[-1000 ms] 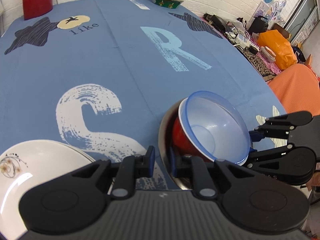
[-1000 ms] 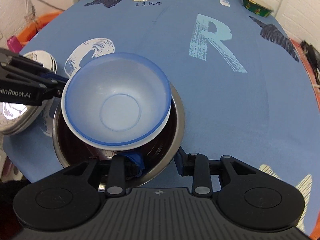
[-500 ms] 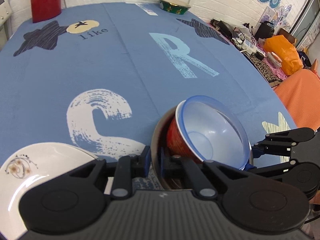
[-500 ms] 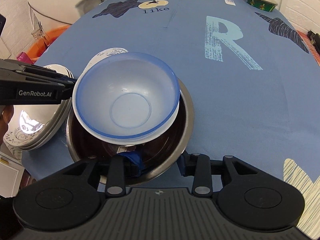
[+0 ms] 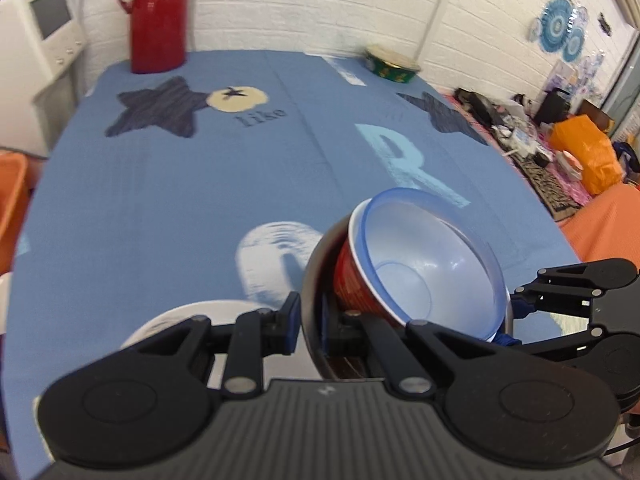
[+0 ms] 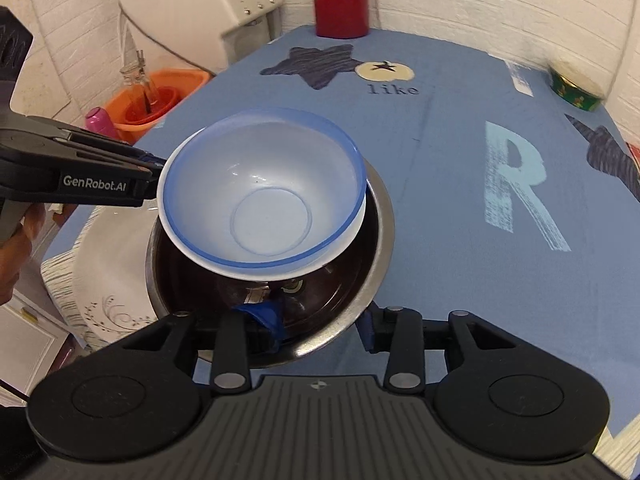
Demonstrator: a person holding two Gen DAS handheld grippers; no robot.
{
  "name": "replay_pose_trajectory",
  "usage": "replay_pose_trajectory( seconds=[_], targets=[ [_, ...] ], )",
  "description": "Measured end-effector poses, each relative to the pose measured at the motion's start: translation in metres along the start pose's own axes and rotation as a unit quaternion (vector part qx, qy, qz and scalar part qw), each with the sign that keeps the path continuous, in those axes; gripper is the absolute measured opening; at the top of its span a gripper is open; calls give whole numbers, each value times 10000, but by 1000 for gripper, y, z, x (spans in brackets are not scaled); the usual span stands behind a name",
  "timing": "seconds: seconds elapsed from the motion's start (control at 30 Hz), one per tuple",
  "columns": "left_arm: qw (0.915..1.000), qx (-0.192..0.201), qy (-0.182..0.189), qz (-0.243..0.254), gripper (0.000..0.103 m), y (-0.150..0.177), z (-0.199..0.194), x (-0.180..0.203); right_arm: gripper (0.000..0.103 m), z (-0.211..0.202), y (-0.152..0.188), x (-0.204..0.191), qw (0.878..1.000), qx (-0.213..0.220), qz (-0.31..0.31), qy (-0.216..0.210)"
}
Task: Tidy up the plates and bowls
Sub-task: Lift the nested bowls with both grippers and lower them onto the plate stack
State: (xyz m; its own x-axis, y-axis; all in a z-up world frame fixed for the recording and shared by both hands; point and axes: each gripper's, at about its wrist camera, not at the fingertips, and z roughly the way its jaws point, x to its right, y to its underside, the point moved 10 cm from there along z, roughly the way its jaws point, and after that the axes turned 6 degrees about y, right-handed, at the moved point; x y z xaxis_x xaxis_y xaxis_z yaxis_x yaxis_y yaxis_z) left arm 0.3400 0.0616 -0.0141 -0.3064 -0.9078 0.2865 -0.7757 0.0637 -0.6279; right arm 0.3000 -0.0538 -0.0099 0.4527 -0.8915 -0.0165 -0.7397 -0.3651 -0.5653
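Steel bowl (image 6: 376, 216), holding a tilted red bowl (image 5: 352, 276) and blue-rimmed plastic bowl (image 6: 264, 196), has its rim clamped in both left gripper (image 5: 308, 320) and right gripper (image 6: 320, 328) jaws.

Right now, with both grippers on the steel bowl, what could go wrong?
1. The blue-rimmed bowl sits tilted in the steel bowl, resting on a red bowl; a jolt could tip it out.
2. The left gripper and right gripper each pinch only the thin rim, which might slip.
3. The white plates lie close beside, so the steel bowl could knock them.
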Motion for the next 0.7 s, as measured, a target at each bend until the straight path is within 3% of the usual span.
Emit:
replay_pose_trajectory(
  seconds=[0.3, 0.47, 0.7],
  targets=[
    [9956, -80, -743, -557, 0, 49, -42, -80, 26, 38, -7, -85, 9954, -293, -496, -765],
    [9950, -71, -726, -689, 0, 64, -44, -98, 27, 45, -2, -103, 9941, -437, -597, -797],
    [9966, 86, -627, -529, 0, 62, -41, -90, 28, 47, 3, -99, 9946, -584, -311, -801]
  ],
)
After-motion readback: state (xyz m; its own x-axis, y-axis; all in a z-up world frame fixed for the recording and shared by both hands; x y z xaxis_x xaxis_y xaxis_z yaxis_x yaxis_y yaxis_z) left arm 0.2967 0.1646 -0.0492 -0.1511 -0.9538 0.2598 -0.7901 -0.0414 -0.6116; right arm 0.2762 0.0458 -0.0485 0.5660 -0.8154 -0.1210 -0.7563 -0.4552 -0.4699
